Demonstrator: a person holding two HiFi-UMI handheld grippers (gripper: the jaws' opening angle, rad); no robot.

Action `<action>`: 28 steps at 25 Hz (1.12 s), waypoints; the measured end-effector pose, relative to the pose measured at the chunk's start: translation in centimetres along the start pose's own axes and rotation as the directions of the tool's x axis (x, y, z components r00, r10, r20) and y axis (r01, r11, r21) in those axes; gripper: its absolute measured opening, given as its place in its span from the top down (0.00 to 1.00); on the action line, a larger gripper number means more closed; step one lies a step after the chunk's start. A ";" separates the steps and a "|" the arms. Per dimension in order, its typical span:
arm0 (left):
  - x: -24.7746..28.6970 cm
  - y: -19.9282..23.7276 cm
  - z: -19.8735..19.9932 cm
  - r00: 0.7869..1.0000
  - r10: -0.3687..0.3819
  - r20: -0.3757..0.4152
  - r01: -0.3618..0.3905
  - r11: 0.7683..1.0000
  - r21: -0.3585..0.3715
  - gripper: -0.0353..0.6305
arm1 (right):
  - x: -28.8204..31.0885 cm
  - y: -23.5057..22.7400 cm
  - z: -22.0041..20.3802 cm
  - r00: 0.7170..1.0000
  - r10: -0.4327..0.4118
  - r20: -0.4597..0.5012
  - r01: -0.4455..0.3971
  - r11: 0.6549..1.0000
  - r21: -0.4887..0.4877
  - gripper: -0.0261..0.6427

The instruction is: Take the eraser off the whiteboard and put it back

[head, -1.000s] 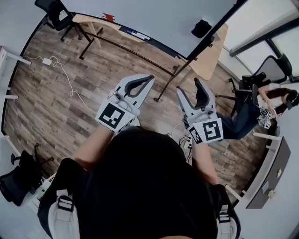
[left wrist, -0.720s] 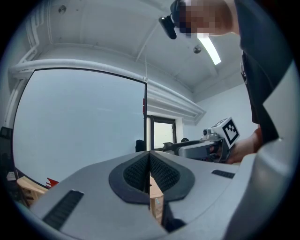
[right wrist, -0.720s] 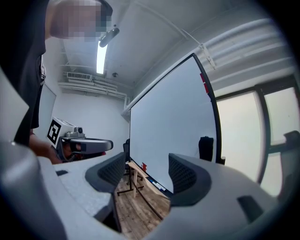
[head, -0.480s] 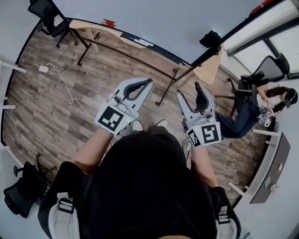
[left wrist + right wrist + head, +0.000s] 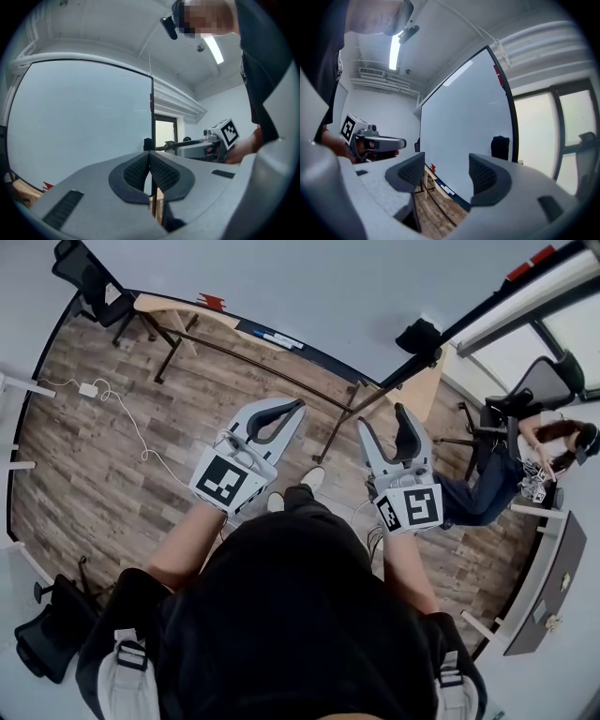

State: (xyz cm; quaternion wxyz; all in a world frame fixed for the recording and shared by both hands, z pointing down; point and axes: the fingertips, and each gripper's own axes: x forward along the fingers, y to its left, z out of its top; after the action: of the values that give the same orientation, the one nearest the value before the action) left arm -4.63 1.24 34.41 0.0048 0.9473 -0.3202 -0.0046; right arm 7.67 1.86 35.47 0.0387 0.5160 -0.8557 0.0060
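Note:
The black eraser (image 5: 419,337) sticks to the whiteboard (image 5: 319,287) near its right edge, above the tray. In the right gripper view the eraser (image 5: 500,147) shows past the right jaw, well off from it. My right gripper (image 5: 382,418) is open with nothing between its fingers, and it points at the board (image 5: 459,136). My left gripper (image 5: 298,407) is held beside it at the same height; its pads (image 5: 161,173) touch, shut on nothing. Both grippers hang in the air over the wooden floor, short of the board.
Markers (image 5: 277,337) lie in the board's tray, and a red item (image 5: 212,302) sits at its left end. The stand's dark legs (image 5: 333,423) reach across the floor below the grippers. A seated person (image 5: 506,465) is at the right, an office chair (image 5: 94,277) at the far left, a cable (image 5: 131,409) on the floor.
The whiteboard and eraser have come nearer in the head view as the person stepped toward them. Both grippers keep their pose, left shut and right open.

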 end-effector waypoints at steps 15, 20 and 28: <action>11.7 3.1 1.9 1.000 -0.007 -0.003 0.007 0.999 0.045 0.95 | 4.4 -11.4 1.0 0.996 -0.069 0.054 0.069 0.998 0.005 0.54; 14.1 3.8 1.8 1.000 -0.014 -0.011 0.015 0.999 0.050 0.95 | 5.6 -14.0 0.5 0.992 -0.113 0.055 0.112 0.994 0.016 0.54; 17.4 6.2 1.1 0.994 -0.111 -0.003 0.111 0.992 0.064 0.95 | 7.4 -16.4 -0.7 0.964 -0.266 0.032 0.264 0.964 0.036 0.55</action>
State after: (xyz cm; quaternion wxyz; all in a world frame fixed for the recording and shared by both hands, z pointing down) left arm 5.43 -14.27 33.29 -0.0262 0.9633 -0.2671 0.0050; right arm 18.77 -12.35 36.25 0.0152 0.6264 -0.7794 0.0048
